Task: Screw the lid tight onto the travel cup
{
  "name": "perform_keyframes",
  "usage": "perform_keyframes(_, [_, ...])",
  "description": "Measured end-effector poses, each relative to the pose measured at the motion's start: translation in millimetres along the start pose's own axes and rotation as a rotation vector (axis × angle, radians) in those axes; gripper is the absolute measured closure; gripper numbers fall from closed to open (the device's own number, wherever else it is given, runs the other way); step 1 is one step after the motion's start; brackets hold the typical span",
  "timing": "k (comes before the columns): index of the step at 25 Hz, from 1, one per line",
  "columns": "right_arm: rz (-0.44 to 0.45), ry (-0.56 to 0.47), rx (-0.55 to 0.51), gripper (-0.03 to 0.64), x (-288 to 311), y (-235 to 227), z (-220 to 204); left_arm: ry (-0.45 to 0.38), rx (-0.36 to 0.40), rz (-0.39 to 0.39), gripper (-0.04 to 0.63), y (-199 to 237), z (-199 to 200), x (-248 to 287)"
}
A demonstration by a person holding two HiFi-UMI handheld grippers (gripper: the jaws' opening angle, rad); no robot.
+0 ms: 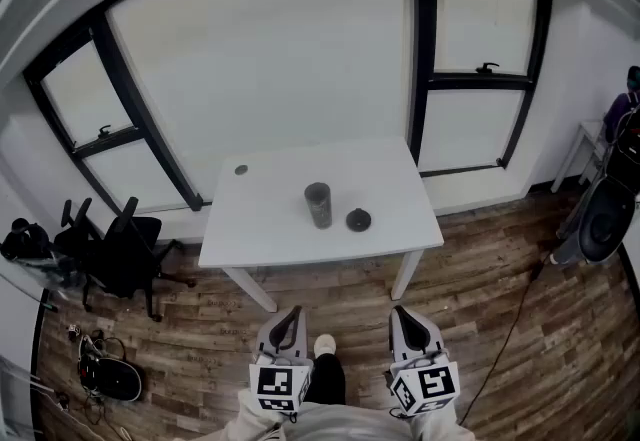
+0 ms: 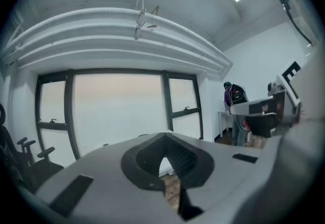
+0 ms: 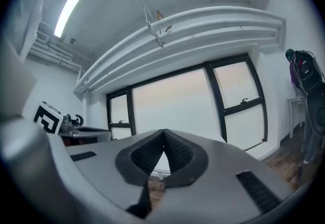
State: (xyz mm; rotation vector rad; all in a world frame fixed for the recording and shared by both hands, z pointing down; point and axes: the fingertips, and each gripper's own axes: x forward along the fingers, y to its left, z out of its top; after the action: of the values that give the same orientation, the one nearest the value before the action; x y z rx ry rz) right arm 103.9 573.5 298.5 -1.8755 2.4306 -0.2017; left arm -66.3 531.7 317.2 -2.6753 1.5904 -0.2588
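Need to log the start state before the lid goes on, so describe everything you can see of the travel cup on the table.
The travel cup is a dark grey, straight-sided cylinder, standing upright on the white table, about mid-width and nearer the front edge. Its top looks open, with a paler rim, though it is too small to make out the finish or any threads. The round dark lid lies flat to its right in the head view, apart from it. Only the table touches the cup.

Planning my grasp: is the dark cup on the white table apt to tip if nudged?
The travel cup stands upright, taller than wide, so a high nudge would probably tip it. On the smooth-looking table, a low push likely slides it.
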Motion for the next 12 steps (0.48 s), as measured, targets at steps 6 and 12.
perform_keyframes(6, [-0.008, 0.038, 0.011, 0.595, 99, -23, -20, -0.002, -0.001, -0.006, 0.588, 57, -15, 94])
perform_keyframes(12, [-0.025, 0.081, -0.011, 0.595, 256, -62, -24, 0.013, -0.006, -0.037, 0.588, 136, -29, 229])
